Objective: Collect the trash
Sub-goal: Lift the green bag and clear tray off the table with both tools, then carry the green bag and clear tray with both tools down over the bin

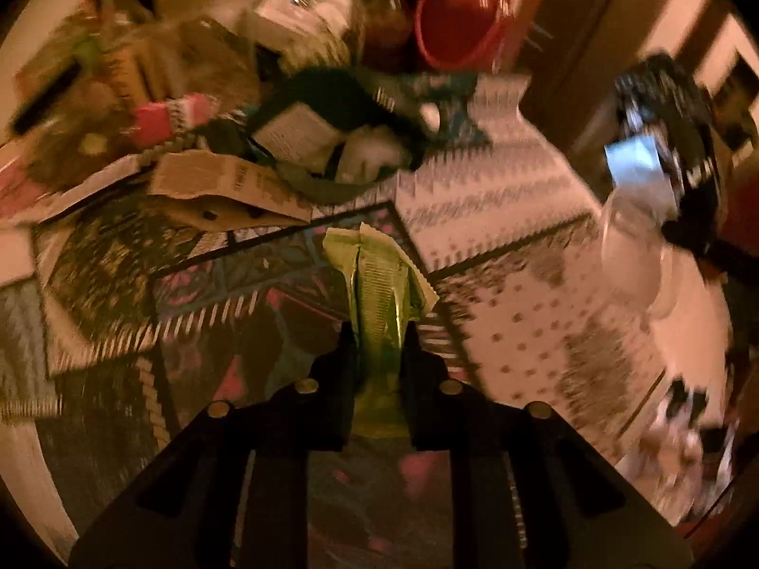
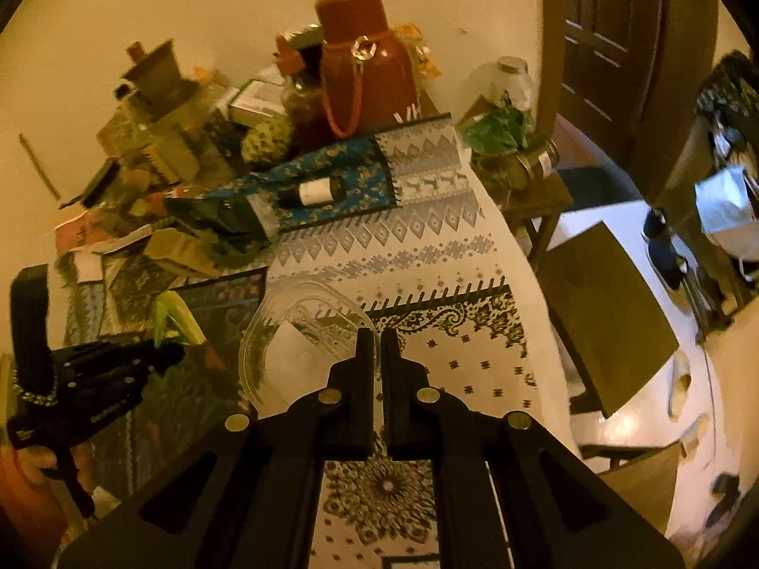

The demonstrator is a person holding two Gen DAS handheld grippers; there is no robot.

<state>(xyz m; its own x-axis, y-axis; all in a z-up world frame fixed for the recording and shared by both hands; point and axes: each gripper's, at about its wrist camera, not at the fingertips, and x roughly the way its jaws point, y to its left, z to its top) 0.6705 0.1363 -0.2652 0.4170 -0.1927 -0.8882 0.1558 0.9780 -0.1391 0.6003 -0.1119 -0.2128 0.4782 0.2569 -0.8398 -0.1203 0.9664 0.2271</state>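
A green wrapper (image 1: 379, 294) is pinched upright in the left gripper (image 1: 379, 336) — the tub (image 2: 303, 327), clamped by its rim in the right gripper (image 2: 378, 336), lies right of it.

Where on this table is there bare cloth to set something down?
Free: the white patterned cloth between the clear plastic container and the blue fabric with the small bottle; also right of the container toward the table edge. Crowded: the back-left heap around the red flask and cardboard scraps.

Left gripper (image 1: 379, 332) clamped (holding); right gripper (image 2: 378, 346) pinched.
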